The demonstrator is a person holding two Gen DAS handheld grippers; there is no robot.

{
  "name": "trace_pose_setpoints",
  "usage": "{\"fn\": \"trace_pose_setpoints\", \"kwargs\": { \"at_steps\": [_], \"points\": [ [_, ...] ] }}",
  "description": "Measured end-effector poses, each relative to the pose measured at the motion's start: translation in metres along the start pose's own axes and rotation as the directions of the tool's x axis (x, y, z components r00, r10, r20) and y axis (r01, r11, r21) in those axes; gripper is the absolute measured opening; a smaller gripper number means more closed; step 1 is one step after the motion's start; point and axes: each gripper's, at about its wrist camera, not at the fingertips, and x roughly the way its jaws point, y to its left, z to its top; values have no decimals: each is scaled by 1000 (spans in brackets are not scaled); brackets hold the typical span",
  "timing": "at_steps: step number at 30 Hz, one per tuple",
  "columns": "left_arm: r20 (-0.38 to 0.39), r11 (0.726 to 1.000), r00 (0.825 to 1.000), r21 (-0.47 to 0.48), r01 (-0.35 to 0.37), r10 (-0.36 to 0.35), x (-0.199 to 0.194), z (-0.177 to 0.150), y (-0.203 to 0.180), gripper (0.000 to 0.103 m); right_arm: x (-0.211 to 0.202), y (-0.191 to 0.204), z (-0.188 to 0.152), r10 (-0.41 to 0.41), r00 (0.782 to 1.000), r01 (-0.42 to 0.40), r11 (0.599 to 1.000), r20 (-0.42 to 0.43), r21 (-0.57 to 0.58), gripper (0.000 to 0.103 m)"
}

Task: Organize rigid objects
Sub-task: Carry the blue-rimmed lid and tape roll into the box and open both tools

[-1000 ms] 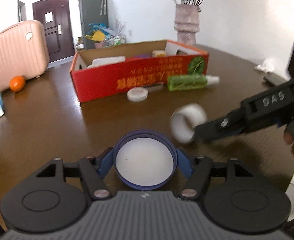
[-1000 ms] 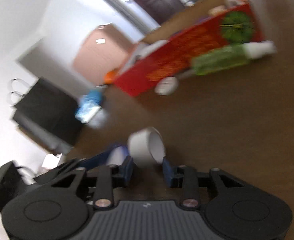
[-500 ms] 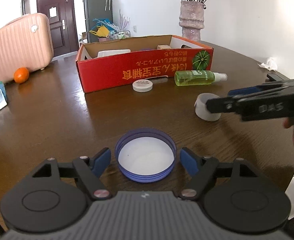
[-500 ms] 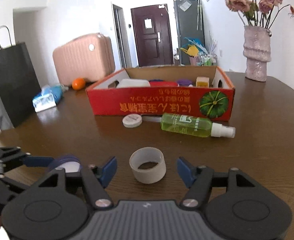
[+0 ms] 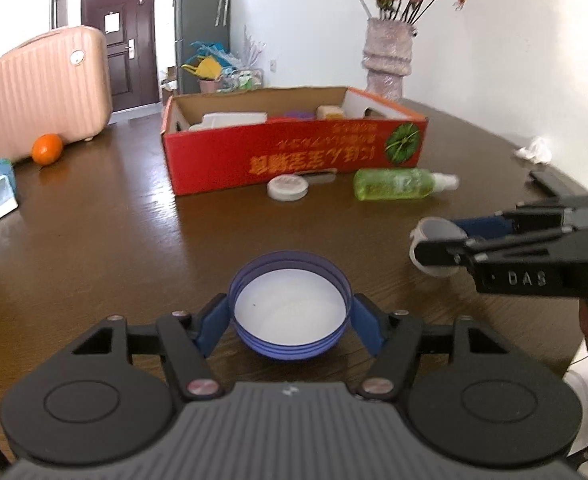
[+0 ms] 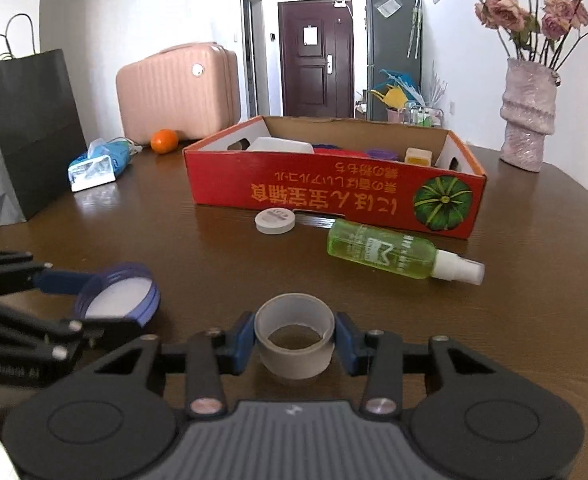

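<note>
Red cardboard box sits on the worktop, well ahead of both tools. Left hand-held gripper jaws closing, pads against a blue lid. Right hand-held gripper jaws closing, pads touching a tape roll.

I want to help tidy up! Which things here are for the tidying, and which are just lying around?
For the tidying: blue lid, tape roll, green spray bottle, small white tin, red box.

Just lying around: orange, tissue pack, flower vase, pink suitcase, black bag.
</note>
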Motion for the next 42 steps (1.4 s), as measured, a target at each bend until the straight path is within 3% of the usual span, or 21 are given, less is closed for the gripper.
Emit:
{"fn": "trace_pose_setpoints", "kwargs": {
  "at_steps": [8,12,15,17,21,28,30,35,42],
  "points": [
    [68,997,995,-24,71,-69,15,56,1,67,-24,-28,18,-29,997,25,999,77,48,42],
    [113,997,990,1,81,-81,45,111,8,67,-12,-44,52,-6,992,2,1000,124,32,42],
    [85,994,990,-21,111,-109,83,149,15,67,14,-61,91,13,988,-16,1000,152,19,42],
    [52,996,995,-30,86,-84,113,168,16,67,38,-72,113,5,989,-9,1000,146,28,42],
    [17,999,999,6,42,-42,157,185,14,67,95,-94,145,4,997,-9,998,76,61,42],
    [-19,995,995,-9,102,-103,193,180,27,73,141,-114,146,9,1000,-11,994,23,107,43],
    [-12,994,994,1,111,-111,192,176,27,78,146,-116,142,14,1000,-16,993,18,116,44],
    [0,996,996,-7,85,-85,174,180,32,78,139,-116,142,8,1000,-11,991,26,133,46],
    [75,1000,997,-23,-7,9,100,169,50,82,74,-103,138,-24,997,20,998,79,57,52]
  ]
}}
